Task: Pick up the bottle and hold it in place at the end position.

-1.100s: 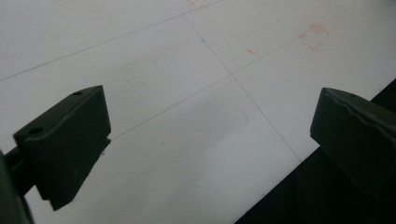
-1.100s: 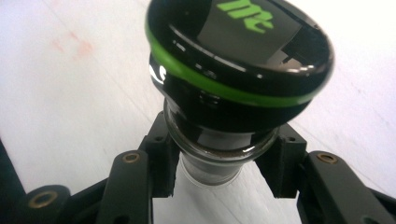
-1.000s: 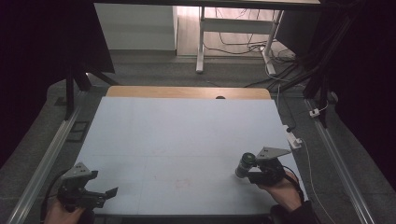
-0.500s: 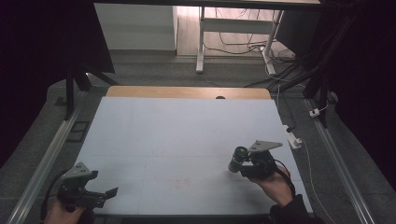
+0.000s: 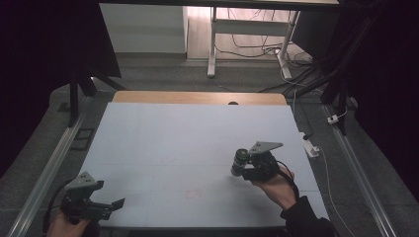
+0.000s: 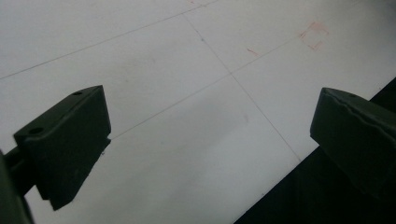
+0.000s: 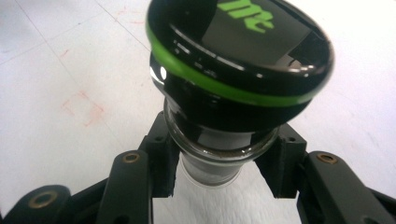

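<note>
Right gripper view: bottle (image 7: pixel 233 88) between right gripper (image 7: pixel 219 163) jaws (clamped).

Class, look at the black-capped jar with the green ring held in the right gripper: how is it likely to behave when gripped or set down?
The jar looks like clear glass below its glossy cap, so probably slippery and breakable. The right gripper clamps only the narrow neck, so it may swivel. Its wide cap could make it top-heavy; being round, it would likely roll if tipped on the table.
</note>
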A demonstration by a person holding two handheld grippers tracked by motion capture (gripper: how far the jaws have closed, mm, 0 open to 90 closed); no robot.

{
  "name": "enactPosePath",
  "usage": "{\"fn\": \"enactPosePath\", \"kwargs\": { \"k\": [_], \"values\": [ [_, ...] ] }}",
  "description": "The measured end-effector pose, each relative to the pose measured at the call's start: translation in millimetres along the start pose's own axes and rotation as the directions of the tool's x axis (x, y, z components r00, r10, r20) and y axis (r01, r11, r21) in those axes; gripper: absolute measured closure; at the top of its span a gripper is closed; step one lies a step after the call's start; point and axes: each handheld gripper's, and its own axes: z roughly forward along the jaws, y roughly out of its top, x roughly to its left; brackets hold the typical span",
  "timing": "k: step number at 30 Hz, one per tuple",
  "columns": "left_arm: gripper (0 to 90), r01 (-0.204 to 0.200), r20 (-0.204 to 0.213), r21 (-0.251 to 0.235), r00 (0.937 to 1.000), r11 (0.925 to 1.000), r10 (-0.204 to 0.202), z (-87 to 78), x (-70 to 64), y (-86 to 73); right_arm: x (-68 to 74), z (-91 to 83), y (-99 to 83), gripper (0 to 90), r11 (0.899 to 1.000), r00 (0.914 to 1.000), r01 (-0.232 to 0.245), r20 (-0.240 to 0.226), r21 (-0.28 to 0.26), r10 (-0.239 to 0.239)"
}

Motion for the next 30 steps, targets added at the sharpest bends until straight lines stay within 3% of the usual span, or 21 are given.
{"fn": "enactPosePath", "kwargs": {
  "k": [14, 30],
  "values": [
    [0.2, 0.003, 0.001, 0.003, 1.0000, 1.0000, -0.003, 0.4, 0.0, 0.1, 4.4, 34.9, 31.0, 52.3, 1.000, 0.9989, 0.021, -0.041, -0.002, -0.021],
    [0.3, 0.008, 0.002, 0.003, 1.0000, 1.0000, -0.008, 0.2, 1.1, 0.1, 5.4, 72.9, 61.4, 52.3, 1.000, 0.9987, 0.015, -0.048, -0.014, -0.015]
  ]
}}
